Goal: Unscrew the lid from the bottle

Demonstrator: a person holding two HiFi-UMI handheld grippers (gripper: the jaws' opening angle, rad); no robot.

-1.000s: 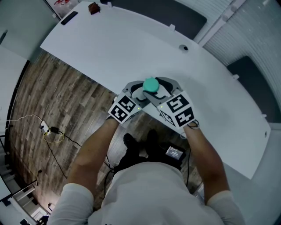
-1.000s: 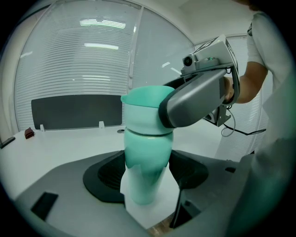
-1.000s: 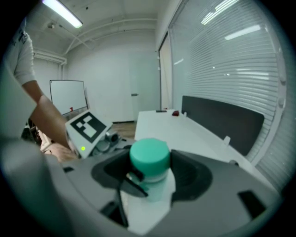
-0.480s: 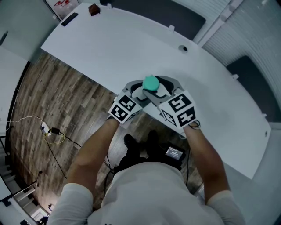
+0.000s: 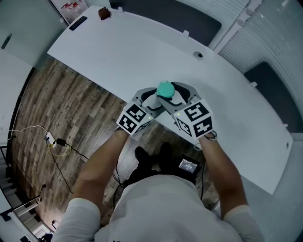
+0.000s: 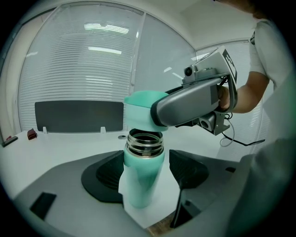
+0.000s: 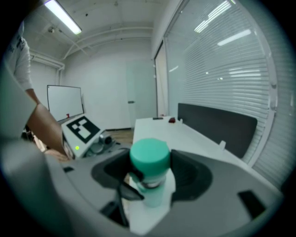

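at the near edge of the white table [image 5: 118,52], you are working the bottle [image 6: 141,183] between your two grippers, and it is standing upright with wooden floor showing just below it. your left gripper [image 6: 144,166] is closing round the bottle's teal body: the left-hand pad is pressing on it and the other pad is sitting just beside it or touching it. your right gripper [image 7: 150,170] is clamping its jaws on the round teal lid [image 7: 149,156], one pad on each side. you are holding the lid just above the bottle, clear of the steel threaded neck [image 6: 144,142], so the mouth is showing open. the inside of the mouth is looking dark, and you cannot tell whether anything is in it. the bottle's body is plain matt teal, the same colour as the lid, with bright ridged metal at the top. black and white square markers are facing up on the right cube [image 5: 195,118] and the left cube [image 5: 134,118]. far across the table a small red-brown thing [image 5: 102,12] and a flat dark thing [image 5: 78,22] are lying near the far end, too small to read.
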